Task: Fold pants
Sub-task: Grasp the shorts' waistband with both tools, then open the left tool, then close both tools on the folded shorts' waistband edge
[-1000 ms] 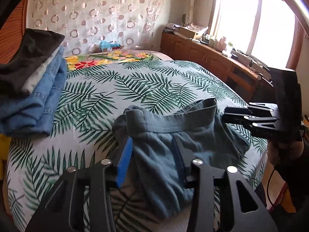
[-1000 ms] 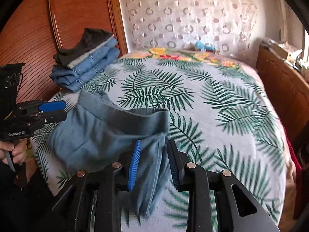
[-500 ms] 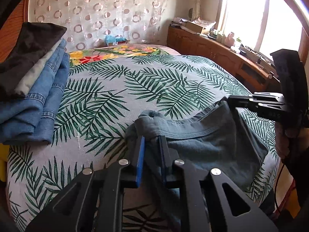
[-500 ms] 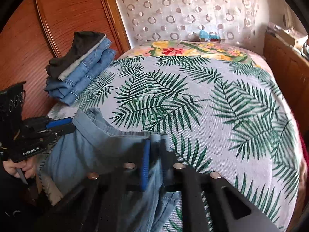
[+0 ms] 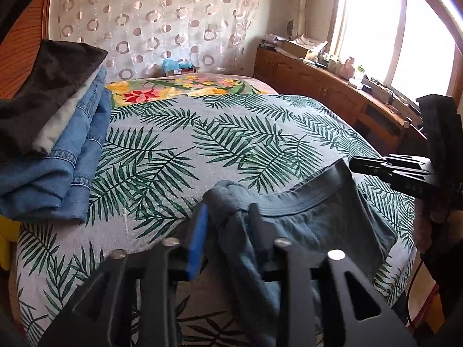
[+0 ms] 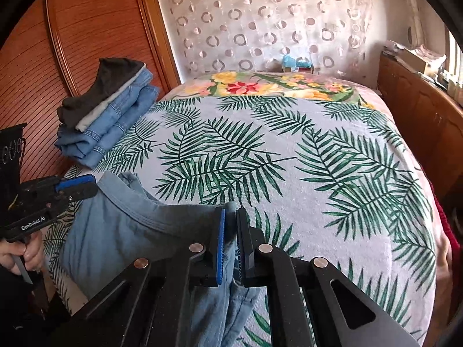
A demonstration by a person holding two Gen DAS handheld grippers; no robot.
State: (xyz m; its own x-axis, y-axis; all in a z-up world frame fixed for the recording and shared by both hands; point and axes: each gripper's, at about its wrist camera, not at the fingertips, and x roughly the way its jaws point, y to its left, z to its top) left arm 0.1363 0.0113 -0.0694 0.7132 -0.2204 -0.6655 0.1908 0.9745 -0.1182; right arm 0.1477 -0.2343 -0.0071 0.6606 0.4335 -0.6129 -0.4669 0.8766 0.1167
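Pants point(image 5: 312, 225) sit at the near edge of the bed point(image 5: 231, 133), waistband toward the headboard, legs hanging off the edge below both cameras. Right gripper point(image 6: 230, 243) is clamped on the waistband's right corner, cloth pinched between the blue and black pads. Left gripper point(image 5: 228, 231) has just been opening: jaws stand apart with a bunched wad of waistband between them, and the pads do not look to be pressing, so I read that side as loose (the blue pad is clear of the fabric). Material looks like soft, light washed cotton, limp, no stiffness, so it sags and bunches wherever it is unsupported. Not slippery or fragile, but a thin pinch can slide out. Best hold is probably the thick stitched waistband at the two outer corners, taken flat rather than wadded, and kept taut between the grippers. Folded stack point(image 6: 107, 115) lies well apart at far left
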